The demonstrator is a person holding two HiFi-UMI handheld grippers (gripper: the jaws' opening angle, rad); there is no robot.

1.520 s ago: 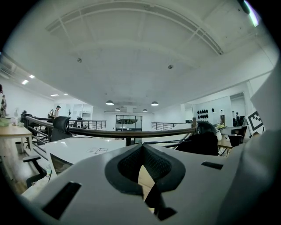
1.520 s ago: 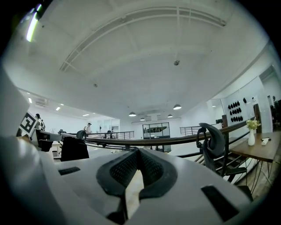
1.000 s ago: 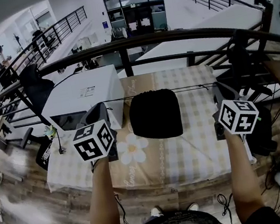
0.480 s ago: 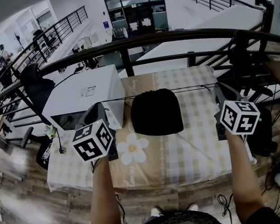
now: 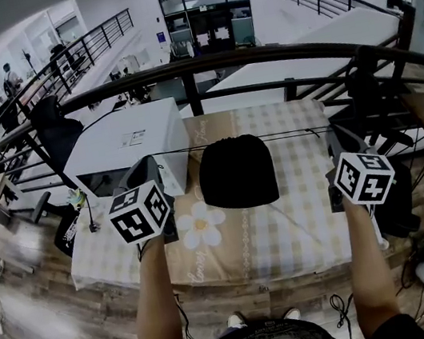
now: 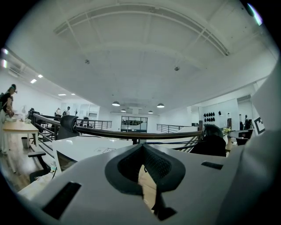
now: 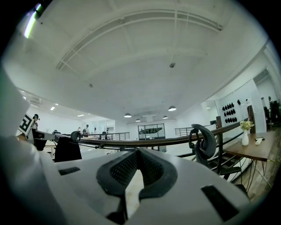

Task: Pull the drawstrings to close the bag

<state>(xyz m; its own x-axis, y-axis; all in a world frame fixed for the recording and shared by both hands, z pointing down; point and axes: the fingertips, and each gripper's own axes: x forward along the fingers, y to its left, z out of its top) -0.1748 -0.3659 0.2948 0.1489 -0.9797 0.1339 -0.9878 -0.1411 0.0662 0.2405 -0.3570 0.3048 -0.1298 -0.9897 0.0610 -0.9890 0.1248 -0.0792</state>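
A black drawstring bag [image 5: 236, 172] lies in the middle of the checked table [image 5: 301, 214]. Its thin drawstring [image 5: 295, 134] runs taut along the bag's far edge, out to both sides. My left gripper [image 5: 151, 162] is shut on the string's left end and my right gripper [image 5: 329, 132] is shut on its right end. In the left gripper view the jaws [image 6: 142, 148] are closed, and the bag [image 6: 216, 145] shows as a dark shape at the right. The right gripper view shows closed jaws [image 7: 137, 153], with the bag [image 7: 66, 150] at the left.
A white box-shaped appliance [image 5: 123, 148] stands at the table's far left, close behind my left gripper. A dark railing [image 5: 194, 66] runs behind the table. A black chair [image 5: 368, 84] stands off the right side. The table's near edge is by my arms.
Both grippers have drifted very slightly outward, and the string stays taut. The bag has barely moved.
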